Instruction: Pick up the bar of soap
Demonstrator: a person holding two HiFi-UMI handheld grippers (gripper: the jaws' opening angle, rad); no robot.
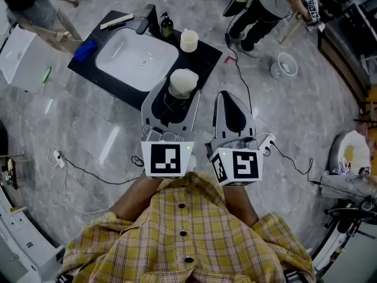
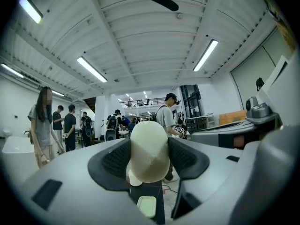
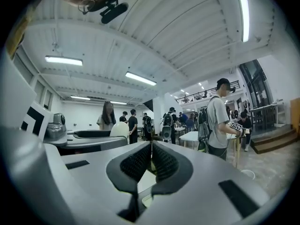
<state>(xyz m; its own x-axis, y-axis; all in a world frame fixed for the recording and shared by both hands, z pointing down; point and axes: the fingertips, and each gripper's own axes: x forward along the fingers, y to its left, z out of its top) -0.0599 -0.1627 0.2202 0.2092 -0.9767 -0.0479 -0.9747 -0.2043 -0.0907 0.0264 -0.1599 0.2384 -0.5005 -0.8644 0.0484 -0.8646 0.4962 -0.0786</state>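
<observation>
Yellow checked cloth of my shirt is filling the bottom of the head view, and just above it, at the middle of the frame, I am holding both tools side by side. My left gripper is clamping the pale cream, rounded bar of soap between its two dark ribbed pads. In the left gripper view the bar is standing at the centre of the frame, pressing against a pad on each side, with open room behind it and nothing under it. My right gripper is carrying nothing: its jaws are lying together with only a thin seam showing between the pads.

Further up in the head view, toward the upper left, the white oval basin is sitting in its black rectangular countertop. The soap is showing over the near edge of that countertop (I cannot tell how high above it).

I am judging the pick-up as good as done, since the bar is sitting in the jaws and is not resting on any surface. What is coming next is, to my mind, mostly a matter of grip. Soap is likely slick and rounded, so I am planning an even squeeze and a level, unhurried carry, with the idle right tool staying out of the way.
</observation>
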